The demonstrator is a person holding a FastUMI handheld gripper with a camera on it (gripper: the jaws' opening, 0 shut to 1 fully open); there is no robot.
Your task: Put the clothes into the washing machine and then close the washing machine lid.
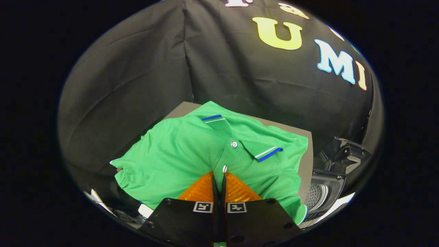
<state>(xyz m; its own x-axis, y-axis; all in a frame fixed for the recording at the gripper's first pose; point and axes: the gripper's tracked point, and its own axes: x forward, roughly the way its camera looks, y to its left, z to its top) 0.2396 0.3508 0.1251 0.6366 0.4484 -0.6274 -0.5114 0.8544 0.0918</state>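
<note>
A green polo shirt with blue-and-white collar trim lies spread over a small grey table, one sleeve hanging off the table's near-left side. My gripper is down on the shirt's front. Its fingers are pressed together at the button placket, just below a white button, and the cloth puckers toward the tips, so they seem to pinch the fabric. To the right of the table, lower down, stands the washing machine with its perforated drum exposed and its dark lid raised.
The black cloth wall hangs close behind and to the left of the table. A white edge and other pale items show low on the left, beneath the shirt's hem.
</note>
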